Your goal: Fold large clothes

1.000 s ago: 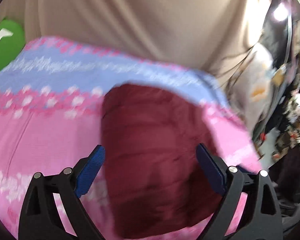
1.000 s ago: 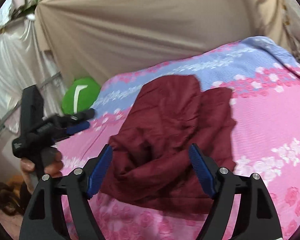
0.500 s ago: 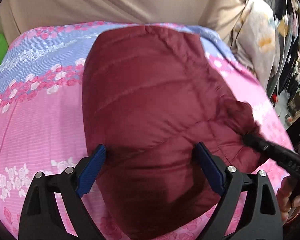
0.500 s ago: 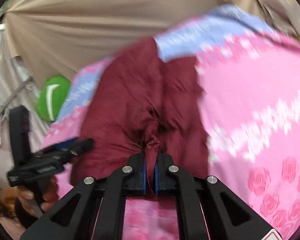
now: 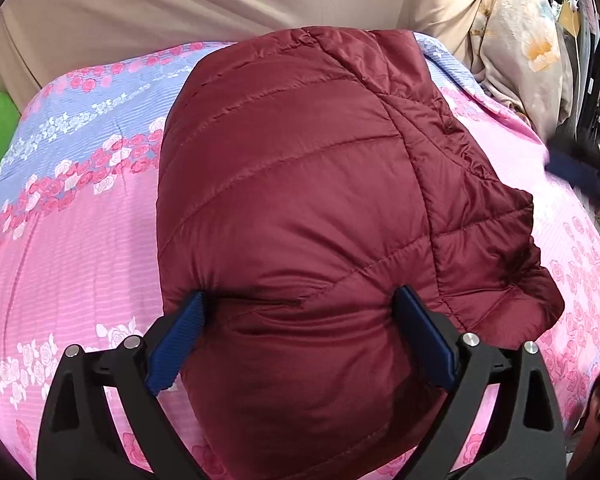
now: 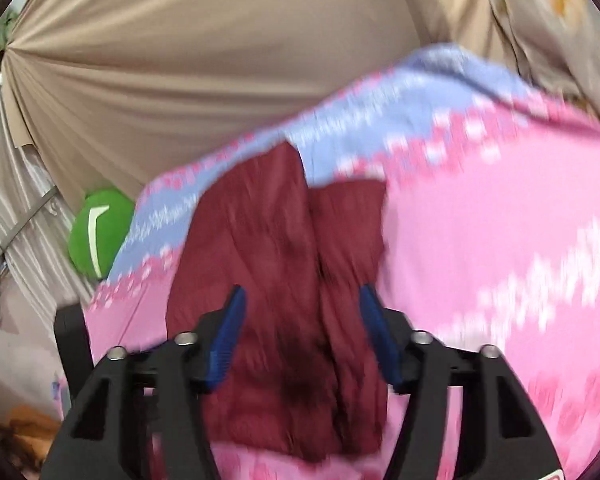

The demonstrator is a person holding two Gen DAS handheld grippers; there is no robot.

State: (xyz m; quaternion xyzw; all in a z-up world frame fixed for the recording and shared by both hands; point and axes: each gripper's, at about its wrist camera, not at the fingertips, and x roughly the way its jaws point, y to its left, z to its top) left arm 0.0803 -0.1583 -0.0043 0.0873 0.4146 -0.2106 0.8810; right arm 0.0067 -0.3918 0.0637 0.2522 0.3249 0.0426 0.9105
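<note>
A maroon quilted jacket (image 5: 300, 184) lies folded into a bundle on a pink and blue flowered bedsheet (image 5: 72, 232). My left gripper (image 5: 300, 300) stands open over the bundle's near end, and the padded cloth bulges up between its blue pads (image 5: 180, 340). In the blurred right wrist view the jacket (image 6: 276, 264) lies under my right gripper (image 6: 300, 300). Its jaws are opening, with the cloth between the pads but not pinched. The right gripper shows only as a blurred dark blue shape (image 5: 572, 172) in the left wrist view.
A beige curtain (image 6: 220, 60) hangs behind the bed. A green cushion (image 6: 96, 232) sits at the bed's far left corner. Pale flowered cloth (image 5: 520, 48) and dark clutter stand to the right. The sheet to the right of the jacket (image 6: 500, 240) is bare.
The right gripper was shut on a pinch of the jacket half a second ago; it has let go and its jaws stand apart. The left gripper has dropped onto the bundle's near end.
</note>
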